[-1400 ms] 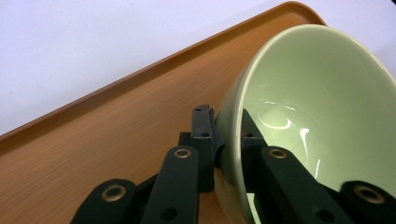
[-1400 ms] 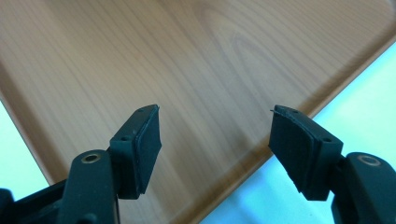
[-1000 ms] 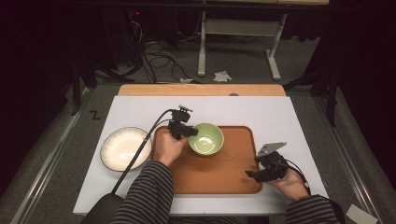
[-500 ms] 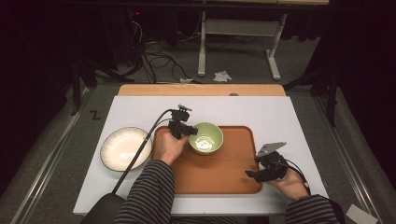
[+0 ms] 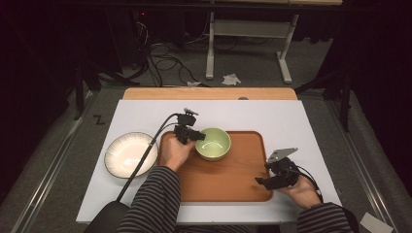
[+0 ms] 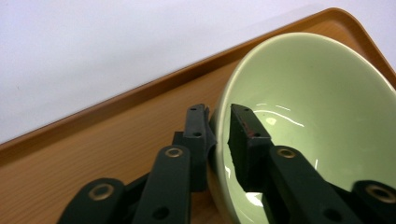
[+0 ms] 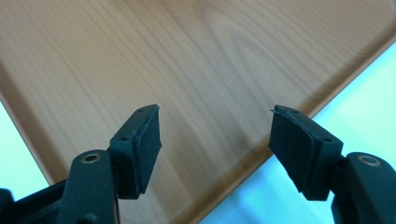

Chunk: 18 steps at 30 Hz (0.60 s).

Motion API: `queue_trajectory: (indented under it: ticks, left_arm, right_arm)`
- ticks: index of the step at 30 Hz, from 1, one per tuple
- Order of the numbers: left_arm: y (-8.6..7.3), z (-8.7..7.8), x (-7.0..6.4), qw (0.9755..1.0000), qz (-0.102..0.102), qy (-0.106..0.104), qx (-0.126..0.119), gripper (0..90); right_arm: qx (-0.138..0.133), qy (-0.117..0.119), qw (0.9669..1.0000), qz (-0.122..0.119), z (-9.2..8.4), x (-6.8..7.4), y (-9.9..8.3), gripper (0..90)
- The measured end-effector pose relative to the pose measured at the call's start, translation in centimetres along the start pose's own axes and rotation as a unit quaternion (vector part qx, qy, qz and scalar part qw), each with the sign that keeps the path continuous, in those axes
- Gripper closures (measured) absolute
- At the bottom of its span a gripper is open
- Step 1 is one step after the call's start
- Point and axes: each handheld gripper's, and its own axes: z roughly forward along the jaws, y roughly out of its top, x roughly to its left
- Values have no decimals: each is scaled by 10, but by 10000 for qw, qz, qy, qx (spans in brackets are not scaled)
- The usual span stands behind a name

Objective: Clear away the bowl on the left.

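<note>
A green bowl point(image 5: 214, 143) stands upright on a wooden tray point(image 5: 228, 182), in the far left part of it. The tray lies on a white table point(image 5: 291, 121).

The left gripper point(image 5: 196, 137) is at the left side of the bowl. In the left gripper view, its two jaws straddle the rim of the bowl point(image 6: 327, 116): one jaw is outside the wall and the other is inside the bowl. The jaws have just been opening, and a small gap is now visible between the pads and the rim, so the bowl is between them but not clamped. The cable of this gripper runs back over the table toward the person's side.

The right gripper point(image 5: 265, 181) is near the right front corner of the tray, well apart from the bowl. In the right gripper view, the right gripper point(image 7: 215, 140) has its jaws wide apart and nothing is between them. Under them is the bare wood of the tray point(image 7: 187, 56) and its edge, with the table beyond it.

A white plate point(image 5: 130, 154) lies on the table just beside the left edge of the tray. It does not touch the bowl. The person wears striped sleeves point(image 5: 155, 204).
</note>
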Motion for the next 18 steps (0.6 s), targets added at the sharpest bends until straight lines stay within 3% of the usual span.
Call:
queue_trajectory:
  ticks: [5, 8, 18]
  left_arm:
    - [1, -8, -3, 9998, 114, 111, -91, 559]
    - [0, -12, -4, 9995, 234, 192, -54, 502]
    - [-4, -37, -14, 9976, 638, 251, -8, 458]
  right_arm:
    - [1, -1, 10000, -18, 0, -1, 0, 355]
    - [-17, 5, 10000, -19, -1, -1, 0, 355]
    - [-24, 12, 10000, 15, -1, 0, 0, 355]
